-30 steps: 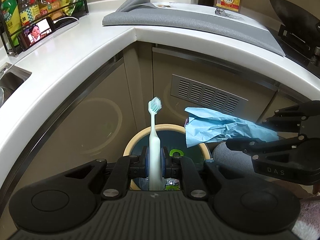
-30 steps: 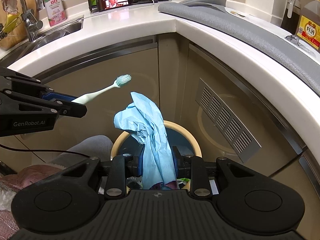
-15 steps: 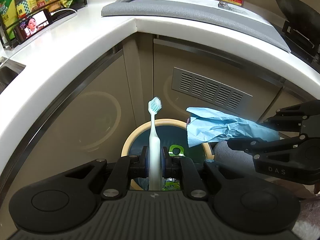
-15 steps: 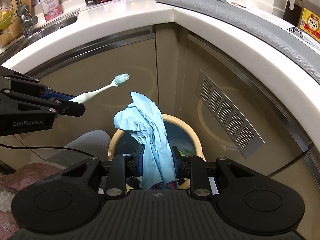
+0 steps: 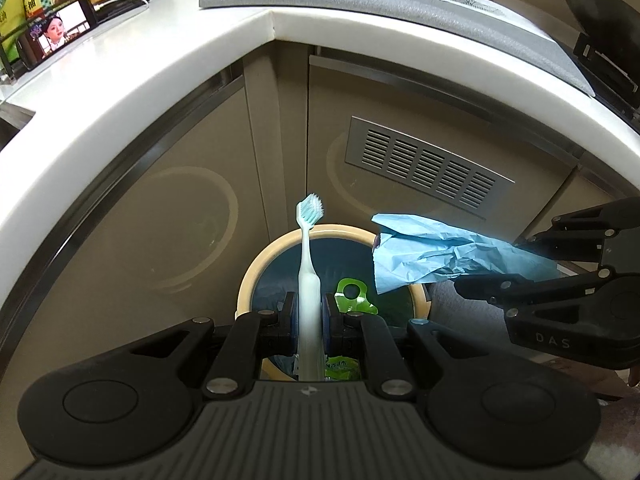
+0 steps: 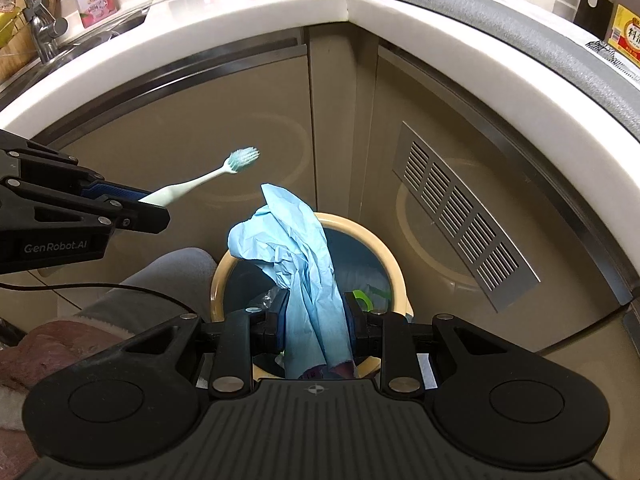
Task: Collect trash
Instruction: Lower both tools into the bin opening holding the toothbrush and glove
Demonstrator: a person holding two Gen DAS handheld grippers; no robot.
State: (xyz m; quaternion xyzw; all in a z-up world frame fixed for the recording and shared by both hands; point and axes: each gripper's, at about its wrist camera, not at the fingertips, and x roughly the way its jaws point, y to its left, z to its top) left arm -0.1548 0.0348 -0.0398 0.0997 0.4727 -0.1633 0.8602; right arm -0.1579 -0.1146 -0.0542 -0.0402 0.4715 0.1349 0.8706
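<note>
Beige cabinet doors curve under a white counter ahead of you, with a slatted vent set into the door on the right. Below your two tools stands a round bin with a cream rim and a dark liner; a green scrap lies inside it.

Your left gripper is clamped on a toothbrush. Its handle sits between the blue pads and its bristled head points up and away from you, over the far rim of the bin.

Your right gripper is closed on a crumpled blue glove. The loose end rises beyond the jaws, flops to the left, and hangs above the bin's opening. In the left view the glove sticks out sideways from that gripper, just right of the toothbrush and apart from it. In the right view the toothbrush juts up and to the right from the left gripper, which sits to the left of the glove.

A grey-clad knee shows beside the bin, left of your right tool.
</note>
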